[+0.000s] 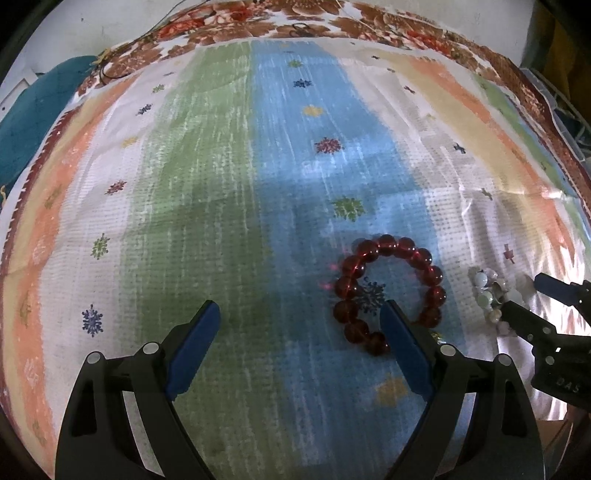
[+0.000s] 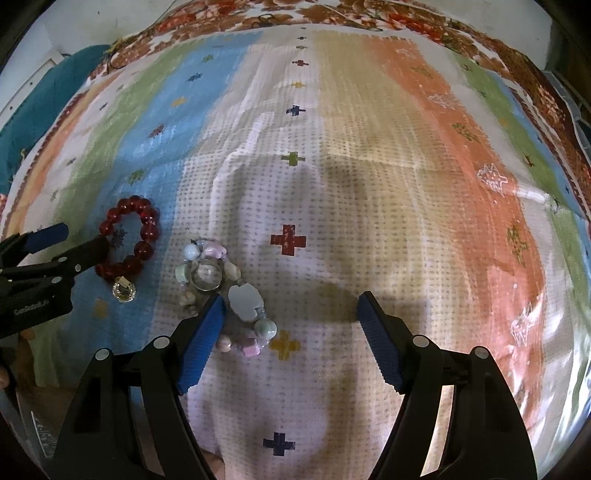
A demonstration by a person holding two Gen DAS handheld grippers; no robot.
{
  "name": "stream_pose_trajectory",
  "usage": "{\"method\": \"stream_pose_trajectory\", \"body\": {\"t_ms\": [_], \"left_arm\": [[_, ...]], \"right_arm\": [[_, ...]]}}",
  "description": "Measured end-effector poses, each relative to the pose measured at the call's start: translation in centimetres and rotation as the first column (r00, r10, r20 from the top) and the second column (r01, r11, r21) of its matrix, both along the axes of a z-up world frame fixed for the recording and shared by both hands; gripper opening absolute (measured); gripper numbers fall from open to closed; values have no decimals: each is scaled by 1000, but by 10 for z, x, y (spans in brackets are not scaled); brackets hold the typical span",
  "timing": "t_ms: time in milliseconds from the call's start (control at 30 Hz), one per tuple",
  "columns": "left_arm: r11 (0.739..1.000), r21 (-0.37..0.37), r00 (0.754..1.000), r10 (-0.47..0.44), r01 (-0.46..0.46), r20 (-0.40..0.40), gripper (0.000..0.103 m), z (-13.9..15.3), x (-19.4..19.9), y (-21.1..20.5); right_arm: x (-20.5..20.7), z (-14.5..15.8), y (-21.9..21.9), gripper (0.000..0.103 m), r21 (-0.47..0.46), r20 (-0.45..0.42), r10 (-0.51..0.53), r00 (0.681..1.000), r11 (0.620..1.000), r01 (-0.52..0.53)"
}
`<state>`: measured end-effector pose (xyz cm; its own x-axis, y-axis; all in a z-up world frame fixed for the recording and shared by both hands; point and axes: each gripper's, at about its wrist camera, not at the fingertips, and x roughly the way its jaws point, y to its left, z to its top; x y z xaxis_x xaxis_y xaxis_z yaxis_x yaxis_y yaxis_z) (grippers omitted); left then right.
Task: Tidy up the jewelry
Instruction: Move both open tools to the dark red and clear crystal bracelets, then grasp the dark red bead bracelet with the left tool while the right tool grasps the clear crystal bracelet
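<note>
A red bead bracelet (image 1: 388, 288) lies on the striped cloth; it also shows in the right wrist view (image 2: 129, 236). My left gripper (image 1: 299, 314) is open and empty, its right finger over the bracelet's near side. A pastel stone bracelet (image 2: 225, 291) with a silver ring (image 2: 207, 277) on it lies by the left finger of my right gripper (image 2: 291, 306), which is open and empty. The pastel bracelet also shows in the left wrist view (image 1: 487, 295). A small clear gem piece (image 2: 123, 291) lies below the red bracelet.
The striped cloth (image 2: 369, 147) covers a surface with a floral border (image 1: 258, 22) at the far edge. A teal cloth (image 1: 33, 122) lies at the far left. The left gripper shows in the right wrist view (image 2: 51, 240), the right gripper in the left wrist view (image 1: 532, 295).
</note>
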<state>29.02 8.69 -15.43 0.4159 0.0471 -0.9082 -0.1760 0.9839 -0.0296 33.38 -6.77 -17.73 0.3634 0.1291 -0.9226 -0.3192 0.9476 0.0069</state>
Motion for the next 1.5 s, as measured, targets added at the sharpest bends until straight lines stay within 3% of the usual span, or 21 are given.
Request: {"method": "stream_pose_trajectory", "body": {"t_ms": [267, 333, 400, 467, 567, 600, 633, 800, 1033, 1500], "left_arm": [[999, 31, 1000, -16, 16, 0, 86, -7, 5, -3], [999, 33, 1000, -24, 24, 4, 81, -6, 4, -3], [999, 37, 1000, -23, 23, 6, 66, -5, 2, -2], [999, 28, 1000, -18, 18, 4, 53, -5, 1, 1], [999, 33, 1000, -20, 20, 0, 30, -4, 0, 0], [999, 38, 1000, -27, 27, -3, 18, -4, -1, -1], [999, 41, 1000, -27, 27, -4, 15, -3, -1, -2], [999, 34, 1000, -30, 30, -7, 13, 2, -6, -4], [999, 19, 999, -27, 26, 31, 13, 22, -19, -6], [1000, 5, 996, -31, 31, 82, 13, 58, -35, -12]], "right_arm": [[1, 1, -3, 74, 16, 2, 18, 1000, 1000, -18], [0, 1, -3, 72, 7, 7, 26, 1000, 1000, -26], [-1, 3, -4, 60, 1, 17, 31, 999, 1000, -31], [-1, 5, -5, 37, 5, 18, 32, 999, 999, -32], [0, 7, -5, 20, 19, 8, 37, 999, 999, -37], [0, 7, -5, 19, 19, 7, 44, 999, 999, -44], [0, 7, -6, 17, 24, 7, 46, 999, 999, -46], [-2, 15, -6, 16, 53, 14, 56, 998, 997, -56], [-15, 45, 9, 16, 45, 102, 102, 990, 993, -107], [-33, 70, 16, 16, 73, 131, 135, 982, 987, -146]]}}
